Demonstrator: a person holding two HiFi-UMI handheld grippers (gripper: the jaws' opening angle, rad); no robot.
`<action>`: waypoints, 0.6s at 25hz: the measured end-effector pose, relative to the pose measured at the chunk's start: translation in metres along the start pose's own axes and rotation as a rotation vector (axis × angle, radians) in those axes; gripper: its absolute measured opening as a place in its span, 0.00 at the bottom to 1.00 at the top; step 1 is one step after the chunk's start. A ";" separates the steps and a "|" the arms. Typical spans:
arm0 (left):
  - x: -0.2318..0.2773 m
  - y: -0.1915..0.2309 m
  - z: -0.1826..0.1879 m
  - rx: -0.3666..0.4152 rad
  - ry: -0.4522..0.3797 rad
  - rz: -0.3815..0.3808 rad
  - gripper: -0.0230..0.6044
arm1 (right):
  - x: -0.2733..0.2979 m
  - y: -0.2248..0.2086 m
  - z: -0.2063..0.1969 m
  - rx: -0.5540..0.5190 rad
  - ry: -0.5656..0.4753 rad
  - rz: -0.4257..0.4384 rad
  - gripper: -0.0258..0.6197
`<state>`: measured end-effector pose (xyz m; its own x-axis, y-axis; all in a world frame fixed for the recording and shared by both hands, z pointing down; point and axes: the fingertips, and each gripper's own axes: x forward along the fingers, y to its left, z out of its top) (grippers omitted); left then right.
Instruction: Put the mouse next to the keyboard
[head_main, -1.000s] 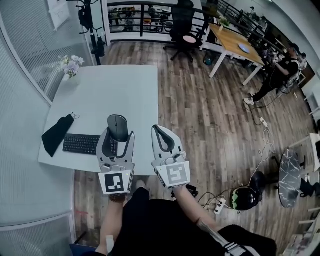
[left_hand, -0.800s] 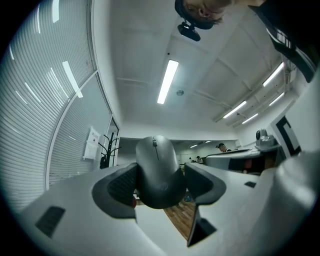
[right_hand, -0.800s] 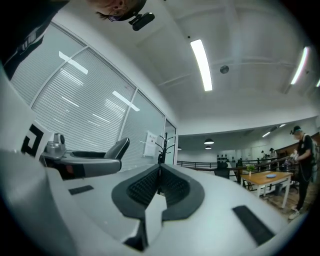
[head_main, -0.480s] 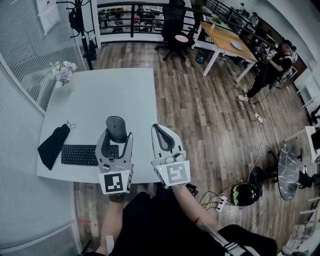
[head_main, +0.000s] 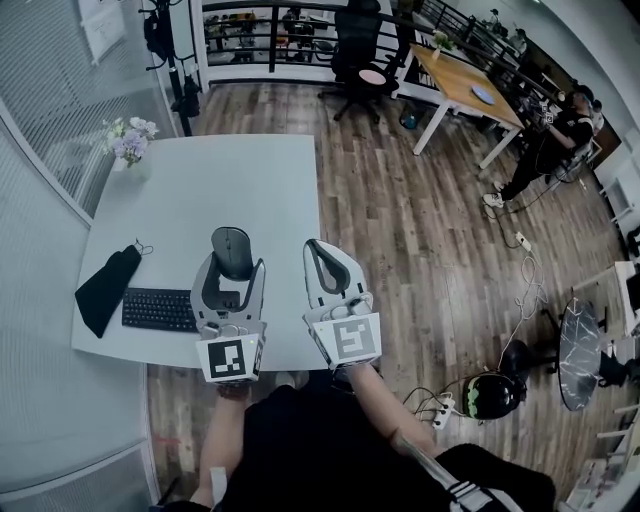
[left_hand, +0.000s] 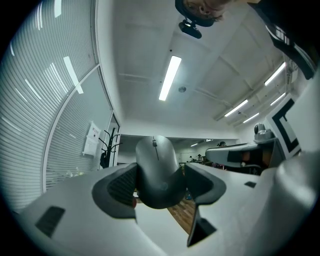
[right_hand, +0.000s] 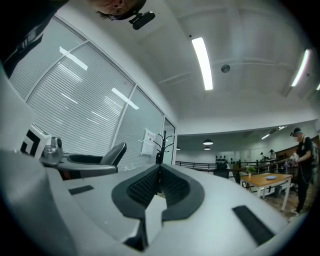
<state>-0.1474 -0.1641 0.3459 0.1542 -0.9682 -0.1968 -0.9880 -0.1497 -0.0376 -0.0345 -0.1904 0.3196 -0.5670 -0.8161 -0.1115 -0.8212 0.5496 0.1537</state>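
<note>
Dark mouse in jaws, near keyboard

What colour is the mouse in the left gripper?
Dark grey. The mouse shows best in the left gripper view.

left gripper with mouse edged slightly forward over table; keyboard further back

The right end of the keyboard is lost under the left hand-held gripper, and the near half of the mouse sits behind those jaws — whether it rests on the desk or hangs just above it, I cannot tell. The person by the far wooden table is too small to make out.
</note>
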 end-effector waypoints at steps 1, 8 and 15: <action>0.002 0.001 -0.001 0.002 0.001 0.003 0.52 | 0.002 -0.001 -0.002 -0.002 0.016 -0.002 0.04; 0.008 0.004 -0.006 0.011 0.012 0.014 0.52 | 0.012 0.000 -0.001 0.010 -0.040 0.035 0.04; 0.015 0.007 -0.017 0.007 0.032 0.022 0.52 | 0.018 -0.004 -0.007 0.003 -0.018 0.042 0.04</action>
<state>-0.1521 -0.1829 0.3591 0.1323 -0.9772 -0.1664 -0.9910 -0.1273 -0.0404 -0.0413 -0.2081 0.3235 -0.6019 -0.7891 -0.1223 -0.7969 0.5838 0.1554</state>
